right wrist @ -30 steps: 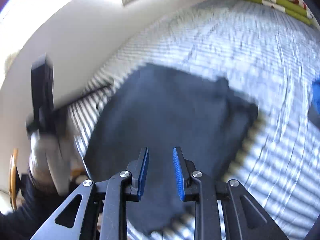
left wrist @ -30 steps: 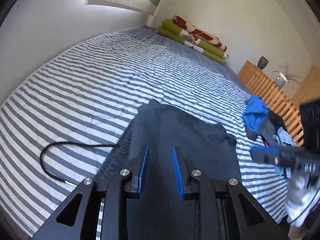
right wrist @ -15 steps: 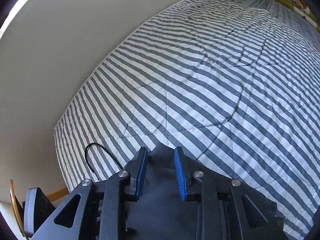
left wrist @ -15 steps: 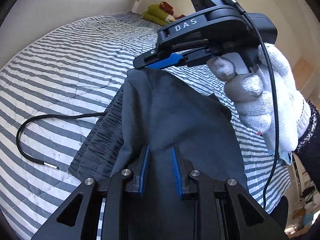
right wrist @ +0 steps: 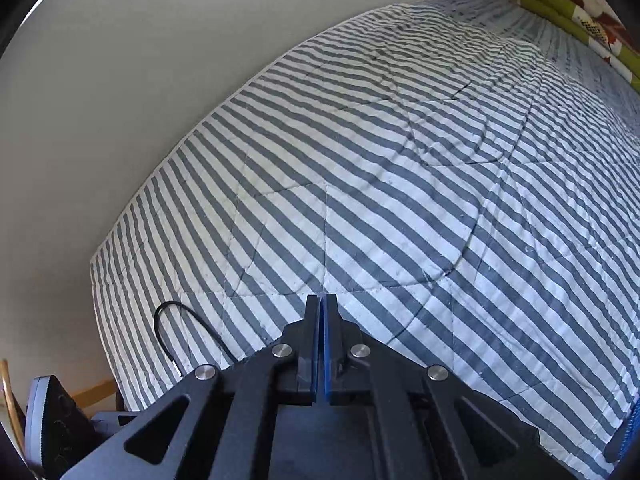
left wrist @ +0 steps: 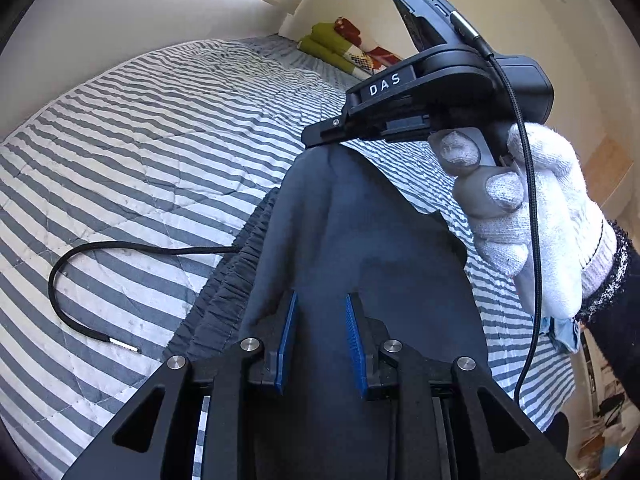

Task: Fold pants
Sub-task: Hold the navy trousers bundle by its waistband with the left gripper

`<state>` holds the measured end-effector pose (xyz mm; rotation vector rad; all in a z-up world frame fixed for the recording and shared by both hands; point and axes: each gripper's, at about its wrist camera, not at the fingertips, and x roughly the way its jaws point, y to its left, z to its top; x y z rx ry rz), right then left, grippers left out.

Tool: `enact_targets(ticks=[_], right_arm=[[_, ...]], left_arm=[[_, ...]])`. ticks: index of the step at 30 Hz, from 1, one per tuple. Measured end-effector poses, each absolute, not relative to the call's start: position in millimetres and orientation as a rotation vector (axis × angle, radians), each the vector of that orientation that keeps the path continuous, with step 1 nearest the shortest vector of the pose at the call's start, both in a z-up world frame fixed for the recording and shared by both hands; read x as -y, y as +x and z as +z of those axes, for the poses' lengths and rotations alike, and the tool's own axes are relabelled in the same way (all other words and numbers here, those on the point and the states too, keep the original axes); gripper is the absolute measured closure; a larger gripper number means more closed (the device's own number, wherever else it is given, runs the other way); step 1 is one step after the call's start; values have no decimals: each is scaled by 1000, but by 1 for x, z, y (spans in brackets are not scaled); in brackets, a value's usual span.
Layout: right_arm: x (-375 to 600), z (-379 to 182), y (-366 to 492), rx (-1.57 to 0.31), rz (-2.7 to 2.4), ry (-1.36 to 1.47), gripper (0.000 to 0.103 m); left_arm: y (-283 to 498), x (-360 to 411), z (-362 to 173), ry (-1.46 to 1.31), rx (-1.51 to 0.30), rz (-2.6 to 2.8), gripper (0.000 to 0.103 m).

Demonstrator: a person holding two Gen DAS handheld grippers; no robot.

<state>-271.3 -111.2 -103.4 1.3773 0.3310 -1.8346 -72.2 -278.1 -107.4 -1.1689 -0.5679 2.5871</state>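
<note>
The dark pants (left wrist: 352, 240) lie on the bed (left wrist: 160, 152), a matte, soft cloth whose elastic waistband (left wrist: 232, 280) is gathered into fine ridges along its left edge. A round black drawstring (left wrist: 72, 260) with a pale metal tip curls out from it over the quilt, which is stitched in curved lines and striped grey and white. My left gripper (left wrist: 320, 340) hangs low over the pants' near part, its ribbed blue fingers (left wrist: 287, 340) spread a little; whether they touch the cloth I cannot tell. My right gripper (left wrist: 320, 142), held in a white knitted glove (left wrist: 532, 220), has its fingers pressed together on the raised far corner of the pants, drawing the fabric into a soft peak. From the right wrist view those fingers (right wrist: 322, 344) meet flat, with no gap between.
</note>
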Motion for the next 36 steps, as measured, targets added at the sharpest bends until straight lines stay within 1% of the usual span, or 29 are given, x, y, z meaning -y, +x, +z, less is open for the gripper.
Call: enact_targets(ticks=[3,5,6,7,9,11,13,14,15,17,20,22,23,25,26,29,31,34,36], right_arm=[[119,-109,-272,-383,-1842,1351,101],[112,-103,-276,-351,-1891,1339,101],[103,-97,-278,-317,-1903,1333,99],[90,-89,-279,-266,-1910,1329,94],[63,-77,-272,-226,-1940,1314,90],[34,-70,-254,-221,-1955,1288,87],[3,-75,-225,-224,-1944,1301,79],[-9,-80,-213,-219,-1938,1315,78],[-21,-87,-201,-215,-1933,1336,78],[-47,-106,-177,-214,-1951,1397,75],[-84,-130,-156,-158,-2009,1466,65],[-101,-143,-151,-92,-2018,1505,56],[-106,-147,-152,-50,-2016,1527,54],[-112,-155,-156,58,-2006,1551,50],[-113,-158,-159,78,-2014,1551,49],[-114,-163,-167,127,-2053,1558,47],[-117,-163,-172,189,-2026,1585,47],[-135,-144,-186,293,-2050,1523,47],[-143,-137,-202,333,-2074,1516,47]], left_arm=[[-75,283,-105,-1177,532,2628,78],[-76,288,-102,-1171,578,2630,77],[-75,291,-99,-1165,586,2640,77],[-74,294,-95,-1160,572,2664,75],[-72,299,-87,-1143,526,2728,63],[-70,305,-78,-1110,544,2737,59],[-71,306,-74,-1099,567,2708,48],[-75,305,-73,-1102,564,2694,38],[-78,303,-73,-1110,551,2685,30],[-89,296,-79,-1162,503,2662,28],[-108,292,-95,-1282,467,2635,27],[-119,292,-111,-1361,492,2614,27],[-126,293,-120,-1399,517,2590,27],[-131,293,-132,-1426,541,2566,23],[-132,293,-137,-1432,566,2555,21],[-134,295,-142,-1428,613,2539,20],[-137,293,-142,-1440,594,2548,20],[-136,289,-134,-1425,530,2596,21],[-135,288,-131,-1418,519,2601,22]])
